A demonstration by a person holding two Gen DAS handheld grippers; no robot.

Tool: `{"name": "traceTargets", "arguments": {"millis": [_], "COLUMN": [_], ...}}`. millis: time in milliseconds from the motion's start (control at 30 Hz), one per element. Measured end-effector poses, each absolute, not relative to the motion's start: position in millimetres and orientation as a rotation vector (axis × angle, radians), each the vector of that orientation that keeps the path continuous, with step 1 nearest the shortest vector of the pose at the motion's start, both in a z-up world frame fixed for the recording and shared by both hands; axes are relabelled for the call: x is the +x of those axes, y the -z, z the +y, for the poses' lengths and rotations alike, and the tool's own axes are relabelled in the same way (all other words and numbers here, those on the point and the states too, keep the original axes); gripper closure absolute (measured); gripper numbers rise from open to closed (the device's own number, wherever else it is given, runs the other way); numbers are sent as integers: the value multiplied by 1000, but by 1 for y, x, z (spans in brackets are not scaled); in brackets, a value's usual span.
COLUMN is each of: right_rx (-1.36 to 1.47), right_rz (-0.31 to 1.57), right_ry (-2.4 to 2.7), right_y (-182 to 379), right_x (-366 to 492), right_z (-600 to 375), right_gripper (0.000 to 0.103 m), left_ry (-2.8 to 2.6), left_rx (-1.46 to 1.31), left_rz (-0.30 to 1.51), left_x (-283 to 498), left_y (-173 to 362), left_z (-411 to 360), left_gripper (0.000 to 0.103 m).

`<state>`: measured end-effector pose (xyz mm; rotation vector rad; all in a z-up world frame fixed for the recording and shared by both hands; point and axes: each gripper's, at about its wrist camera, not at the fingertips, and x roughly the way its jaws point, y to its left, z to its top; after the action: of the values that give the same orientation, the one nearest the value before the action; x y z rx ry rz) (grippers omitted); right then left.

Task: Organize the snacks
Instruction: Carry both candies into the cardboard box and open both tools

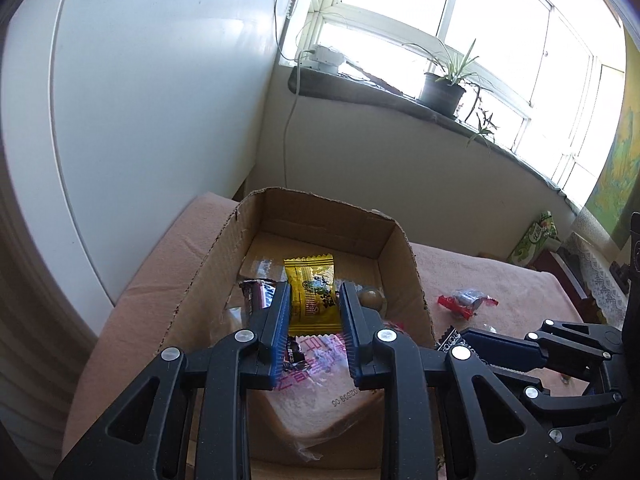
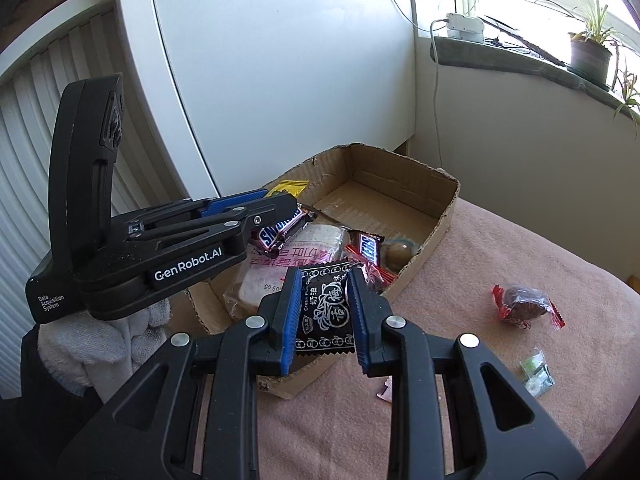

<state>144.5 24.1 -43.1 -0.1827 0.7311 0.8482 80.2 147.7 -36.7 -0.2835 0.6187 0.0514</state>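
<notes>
A cardboard box [image 1: 404, 256] sits on a pink cloth and holds several snacks. My left gripper [image 1: 314, 300] is shut on a yellow packet [image 1: 312, 292] and holds it above the box; the gripper also shows in the right wrist view [image 2: 280, 200] with the yellow packet [image 2: 289, 187] at its tips. My right gripper [image 2: 324, 292] is shut on a black packet [image 2: 326, 312] at the box's near edge [image 2: 440, 224]. In the box lie two Snickers bars [image 2: 280, 230], a wrapped bread slice [image 2: 296, 260] and a round brown sweet [image 2: 396, 254].
On the cloth to the right lie a red-wrapped brown snack [image 2: 524, 304], a small green-and-clear packet [image 2: 536, 372] and a pink scrap [image 2: 385, 392]. A white cabinet [image 2: 280, 60] stands behind the box. A windowsill with a potted plant [image 1: 442, 92] is at the back.
</notes>
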Motion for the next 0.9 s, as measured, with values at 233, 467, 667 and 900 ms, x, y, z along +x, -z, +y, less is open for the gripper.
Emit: {"name": "traceTargets", "arguments": {"millis": [233, 467, 667, 900], "right_rx": [-210, -213, -225, -238], "right_rz": [746, 754, 755, 739], "right_ry": [-878, -893, -901, -896], "right_y": [52, 56, 58, 57], "right_x": [136, 134, 131, 129], "right_z": [37, 41, 43, 43], "right_gripper": [78, 78, 78, 75], "left_ry": [-73, -78, -80, -93], "left_rx": [-273, -278, -272, -268], "left_rz": [619, 618, 620, 619], "left_x": [77, 76, 76, 77], "left_y": [39, 39, 40, 39], "left_z": [155, 159, 158, 157], "left_gripper": [80, 80, 80, 79]}}
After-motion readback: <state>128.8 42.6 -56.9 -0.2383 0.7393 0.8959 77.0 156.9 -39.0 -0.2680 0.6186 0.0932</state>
